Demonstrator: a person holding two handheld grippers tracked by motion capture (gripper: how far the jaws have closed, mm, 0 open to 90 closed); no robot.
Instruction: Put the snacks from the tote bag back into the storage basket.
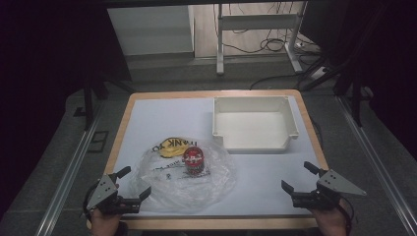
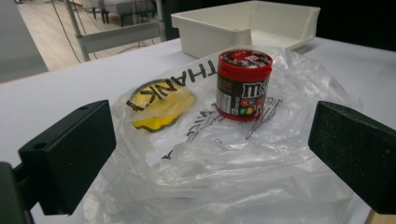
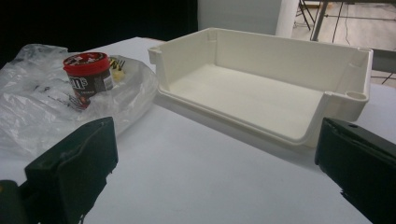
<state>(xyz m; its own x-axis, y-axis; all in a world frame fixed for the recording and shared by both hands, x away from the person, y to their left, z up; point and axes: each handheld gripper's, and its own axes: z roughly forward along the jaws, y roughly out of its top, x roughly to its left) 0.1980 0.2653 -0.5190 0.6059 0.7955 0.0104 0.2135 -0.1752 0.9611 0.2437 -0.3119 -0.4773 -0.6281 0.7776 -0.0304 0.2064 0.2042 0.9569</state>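
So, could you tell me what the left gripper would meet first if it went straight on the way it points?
Most likely the clear plastic bag, lying right before the open left gripper; farther along that line stands the red-lidded candy jar, though depth is hard to judge.

A white open-fronted bin [image 1: 255,123] sits empty at the white table's [image 1: 162,115] far right.

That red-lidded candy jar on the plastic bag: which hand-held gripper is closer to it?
Left. The left hand-held gripper sits at the plastic bag's near-left edge, close to the candy jar; the right hand-held gripper is across bare table, far right.
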